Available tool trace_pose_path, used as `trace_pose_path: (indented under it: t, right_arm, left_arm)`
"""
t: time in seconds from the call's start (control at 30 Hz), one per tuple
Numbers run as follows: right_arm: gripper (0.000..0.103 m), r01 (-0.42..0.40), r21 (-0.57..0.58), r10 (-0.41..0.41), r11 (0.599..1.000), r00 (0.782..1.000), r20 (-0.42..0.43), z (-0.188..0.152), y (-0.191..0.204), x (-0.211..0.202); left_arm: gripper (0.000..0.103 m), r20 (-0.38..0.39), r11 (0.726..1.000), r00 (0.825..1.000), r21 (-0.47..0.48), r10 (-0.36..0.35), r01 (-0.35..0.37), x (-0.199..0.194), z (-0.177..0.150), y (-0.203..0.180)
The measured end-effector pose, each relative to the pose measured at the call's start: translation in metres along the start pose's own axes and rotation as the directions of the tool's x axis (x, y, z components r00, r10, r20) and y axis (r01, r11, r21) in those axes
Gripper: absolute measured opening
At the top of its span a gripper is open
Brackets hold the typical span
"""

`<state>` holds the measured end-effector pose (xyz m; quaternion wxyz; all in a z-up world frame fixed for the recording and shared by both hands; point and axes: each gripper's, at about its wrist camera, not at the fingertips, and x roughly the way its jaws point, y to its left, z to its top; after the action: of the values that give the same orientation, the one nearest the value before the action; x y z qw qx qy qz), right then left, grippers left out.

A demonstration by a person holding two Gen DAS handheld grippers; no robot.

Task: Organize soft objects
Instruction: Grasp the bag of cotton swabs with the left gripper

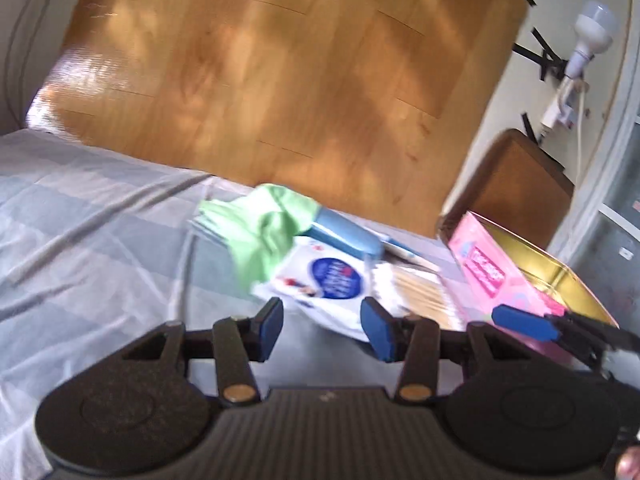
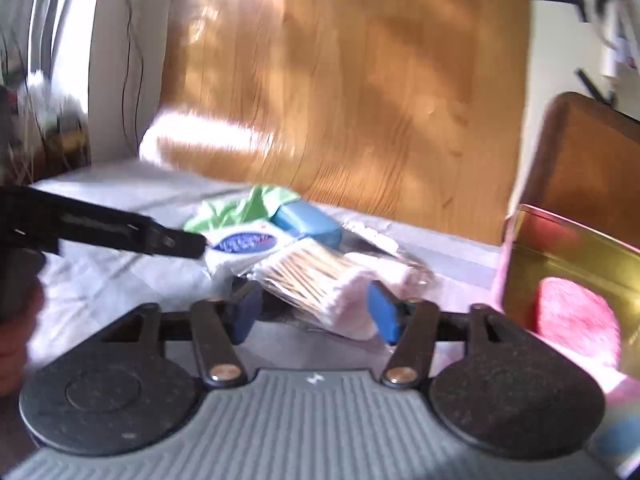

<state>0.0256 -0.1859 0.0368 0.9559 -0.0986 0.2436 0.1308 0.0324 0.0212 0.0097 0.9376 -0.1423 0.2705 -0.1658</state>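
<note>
Left gripper (image 1: pixel 322 330): jaws wide, holding nothing, poised just short of the white wipes packet (image 1: pixel 320 280), probably lined up for a pick.
Right gripper (image 2: pixel 314 312): jaws wide, empty; the near end of the cotton swab bag (image 2: pixel 320 280) lies between the fingertips, not pinched.
Soft pile: swabs, wipes, a blue case (image 2: pixel 308 222) and a green cloth (image 1: pixel 272 228) heaped together on the grey bedsheet (image 1: pixel 80 240), within reach of both tools.
Pink tin (image 1: pixel 492 272): stands open just right of the pile, gold inside, a red fluffy item (image 2: pixel 576 316) already in it; likely the destination.
Wooden headboard (image 1: pixel 300 60): behind everything.
</note>
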Motion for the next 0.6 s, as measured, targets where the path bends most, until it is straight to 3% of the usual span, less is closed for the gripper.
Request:
trace_pose_path:
  t: [0.1, 0.13, 0.2, 0.23, 0.43, 0.6]
  right_arm:
    - [0.066, 0.02, -0.03, -0.021, 0.999, 0.998, -0.059, 0.002, 0.009, 0.019]
    - [0.051, 0.007, 0.002, -0.007, 1.0, 0.998, -0.059, 0.001, 0.006, 0.02]
    - [0.031, 0.015, 0.017, -0.014, 1.0, 0.998, -0.067, 0.001, 0.003, 0.016]
    - [0.029, 0.015, 0.018, -0.014, 1.0, 0.998, -0.064, -0.001, 0.003, 0.011]
    - [0.028, 0.005, -0.03, -0.007, 1.0, 0.998, -0.065, -0.042, 0.019, -0.054]
    - [0.029, 0.031, -0.055, -0.035, 0.998, 0.997, -0.073, -0.083, 0.028, -0.119]
  left_arm:
    - [0.043, -0.002, 0.998, 0.999, -0.05, -0.043, 0.043, 0.003, 0.002, 0.007]
    - [0.043, -0.003, 0.998, 0.999, -0.043, -0.044, 0.044, 0.005, 0.004, 0.007]
    - [0.043, -0.011, 0.997, 0.998, -0.034, -0.063, 0.063, 0.006, 0.003, 0.005]
    - [0.044, -0.008, 0.997, 0.998, -0.026, -0.068, 0.068, 0.005, 0.002, 0.004]
    - [0.044, -0.021, 0.993, 0.993, 0.017, -0.118, 0.118, 0.001, -0.002, -0.004]
    - [0.044, -0.134, 0.96, 0.963, 0.121, -0.235, 0.251, -0.004, -0.013, -0.037]
